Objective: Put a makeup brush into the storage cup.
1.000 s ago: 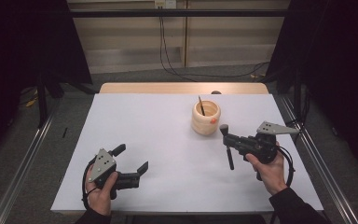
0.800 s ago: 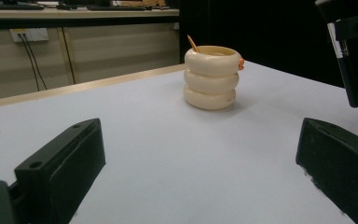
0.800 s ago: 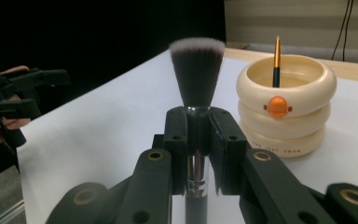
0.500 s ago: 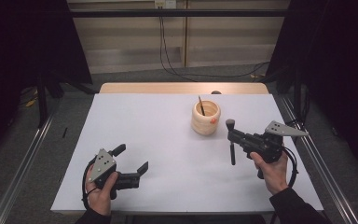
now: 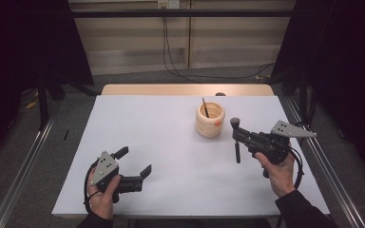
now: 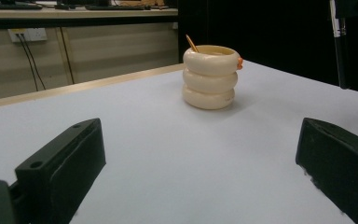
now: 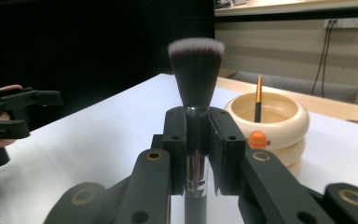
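1. High view: right gripper [image 5: 238,137] at right centre holds a makeup brush [image 5: 236,140] just right of the cream holder [image 5: 209,119] on the white counter [image 5: 171,142]. Brush upright, bristles up, handle down, long axis near vertical. Left gripper [image 5: 134,163] low at lower left, jaws wide, empty. Judged step: carrying the brush to the holder; next, lift it over the rim and lower it in.
2. Left gripper view: jaws wide apart, nothing between. Holder upper centre with a thin stick [image 6: 191,43] inside.
3. Right gripper view: jaws clamped on the brush ferrule, bristles up at centre top; holder at right, near.
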The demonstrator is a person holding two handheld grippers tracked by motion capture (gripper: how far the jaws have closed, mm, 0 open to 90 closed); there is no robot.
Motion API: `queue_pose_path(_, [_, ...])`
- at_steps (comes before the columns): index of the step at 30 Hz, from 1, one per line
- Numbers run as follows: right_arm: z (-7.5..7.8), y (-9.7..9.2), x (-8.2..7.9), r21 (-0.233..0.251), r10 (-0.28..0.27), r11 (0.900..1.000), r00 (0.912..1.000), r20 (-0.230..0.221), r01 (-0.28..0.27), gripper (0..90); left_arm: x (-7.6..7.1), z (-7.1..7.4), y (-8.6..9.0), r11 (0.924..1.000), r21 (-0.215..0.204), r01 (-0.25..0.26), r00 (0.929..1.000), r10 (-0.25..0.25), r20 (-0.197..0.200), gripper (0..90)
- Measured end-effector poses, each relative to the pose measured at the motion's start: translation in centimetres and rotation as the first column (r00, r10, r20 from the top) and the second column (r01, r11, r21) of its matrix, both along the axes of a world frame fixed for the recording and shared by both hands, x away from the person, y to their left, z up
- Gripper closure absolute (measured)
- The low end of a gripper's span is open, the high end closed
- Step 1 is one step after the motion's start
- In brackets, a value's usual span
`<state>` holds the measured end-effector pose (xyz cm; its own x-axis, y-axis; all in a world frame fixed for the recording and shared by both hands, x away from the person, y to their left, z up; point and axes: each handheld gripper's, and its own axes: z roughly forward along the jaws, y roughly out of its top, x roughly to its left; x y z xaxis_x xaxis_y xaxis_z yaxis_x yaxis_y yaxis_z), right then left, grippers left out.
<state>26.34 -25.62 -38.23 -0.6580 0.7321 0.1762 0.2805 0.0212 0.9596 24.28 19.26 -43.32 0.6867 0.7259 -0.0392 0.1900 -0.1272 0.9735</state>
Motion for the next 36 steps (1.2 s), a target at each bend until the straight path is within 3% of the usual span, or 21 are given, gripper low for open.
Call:
queue_pose_path(6, [0.3, -0.1, 0.4, 0.001, -0.018, 0.9998, 0.9998, -0.002, 0.018, 78.6, 0.0, 0.0, -0.1, 1.0, -0.001, 0.002, 1.0, -0.002, 0.001, 1.3])
queue_pose_path(9, [0.3, -0.1, 0.8, -0.015, -0.016, 0.9998, 0.9999, 0.002, 0.016, 78.5, 0.0, 0.0, -0.1, 1.0, -0.004, -0.001, 1.0, 0.001, -0.002, 1.3])
queue_pose_path(25, [0.8, 1.0, 3.5, -0.002, 0.008, 1.0, 1.0, -0.006, -0.008, 78.5, 0.0, 0.0, -0.1, 1.0, -0.006, 0.002, 1.0, -0.002, -0.001, 1.2])
queue_pose_path(36, [1.6, 1.4, 5.6, 0.036, -0.012, 0.9993, 0.9999, 0.011, 0.011, 78.5, 0.0, 0.0, -0.1, 1.0, -0.004, 0.003, 1.0, -0.003, -0.003, 1.2])
